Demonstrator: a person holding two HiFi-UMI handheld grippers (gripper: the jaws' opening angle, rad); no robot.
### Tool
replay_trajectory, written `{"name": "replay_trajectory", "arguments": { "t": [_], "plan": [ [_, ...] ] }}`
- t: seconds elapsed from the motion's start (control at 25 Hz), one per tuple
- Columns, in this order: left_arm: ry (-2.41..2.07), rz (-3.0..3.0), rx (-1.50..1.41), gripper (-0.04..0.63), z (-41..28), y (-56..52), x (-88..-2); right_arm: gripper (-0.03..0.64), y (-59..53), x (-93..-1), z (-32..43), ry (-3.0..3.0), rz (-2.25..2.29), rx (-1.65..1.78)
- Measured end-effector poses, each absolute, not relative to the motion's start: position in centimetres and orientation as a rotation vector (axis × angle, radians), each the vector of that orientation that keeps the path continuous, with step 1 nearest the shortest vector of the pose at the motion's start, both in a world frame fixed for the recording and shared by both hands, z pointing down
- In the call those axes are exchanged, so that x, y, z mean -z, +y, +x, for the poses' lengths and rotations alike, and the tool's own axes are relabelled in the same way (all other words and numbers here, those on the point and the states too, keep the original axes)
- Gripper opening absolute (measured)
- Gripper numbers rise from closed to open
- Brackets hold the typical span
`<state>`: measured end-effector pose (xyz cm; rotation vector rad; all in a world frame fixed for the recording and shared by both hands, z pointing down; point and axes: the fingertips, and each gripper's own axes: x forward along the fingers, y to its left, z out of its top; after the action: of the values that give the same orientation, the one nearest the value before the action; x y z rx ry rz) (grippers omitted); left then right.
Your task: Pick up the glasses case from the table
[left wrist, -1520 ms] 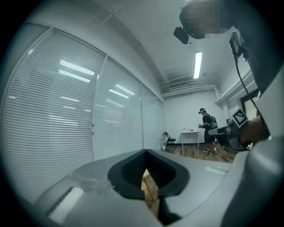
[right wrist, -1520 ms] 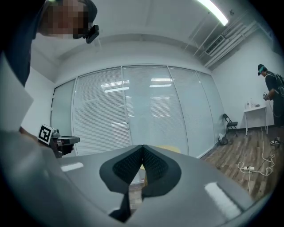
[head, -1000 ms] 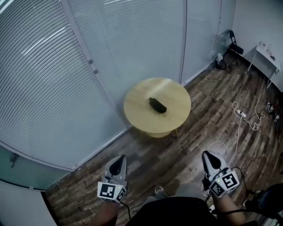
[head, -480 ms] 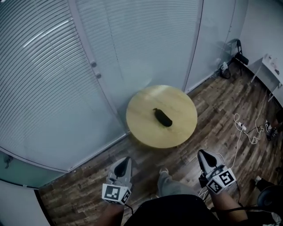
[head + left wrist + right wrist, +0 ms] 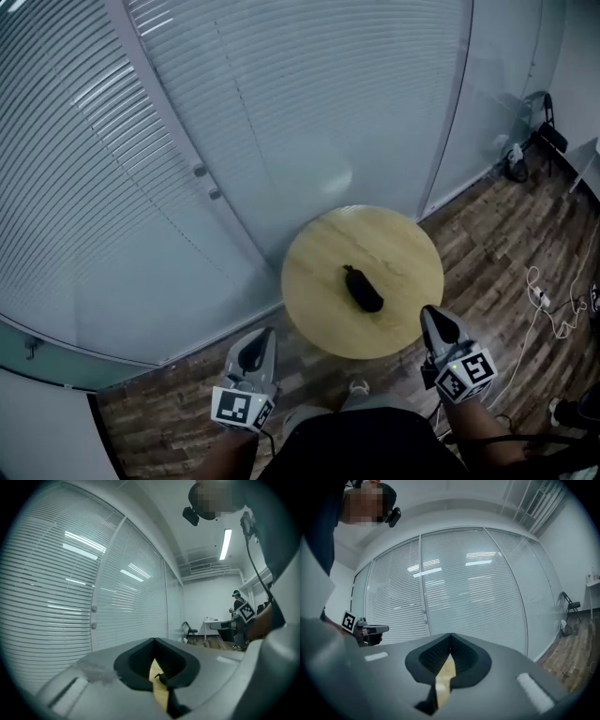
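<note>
Glass walls hung with white blinds [image 5: 281, 112] meet a wood-plank floor [image 5: 487, 225]. On the floor stands a round wooden tabletop [image 5: 314, 281], with the dark glasses case [image 5: 364, 289] lying near its middle (set at a slant). The left claw [image 5: 254, 342] and right claw [image 5: 434, 319] hover well short of the case, both closed and empty.

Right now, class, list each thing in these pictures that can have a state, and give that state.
glasses case: lying on the round table, apparently closed, touched by neither gripper.
left gripper: jaws together, empty, apart from the case.
right gripper: jaws together, empty, apart from the case.
blinds: lowered.
</note>
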<state>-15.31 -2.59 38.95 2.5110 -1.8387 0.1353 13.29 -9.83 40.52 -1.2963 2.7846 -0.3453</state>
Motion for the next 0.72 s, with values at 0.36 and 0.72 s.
{"name": "replay_trajectory", "arguments": {
  "t": [0.36, 0.72],
  "plan": [
    [-1.768, 2.552, -0.169, 0.005, -14.0, -10.0, -38.4, 0.008, -16.7, -41.8, 12.2, 2.782, -1.309, 0.457],
    [-1.622, 2.599, -0.180, 0.005, -17.2, -18.6, -39.2, 0.008, -20.8, -42.6, 7.9, 2.814, -1.408, 0.469]
  ]
}}
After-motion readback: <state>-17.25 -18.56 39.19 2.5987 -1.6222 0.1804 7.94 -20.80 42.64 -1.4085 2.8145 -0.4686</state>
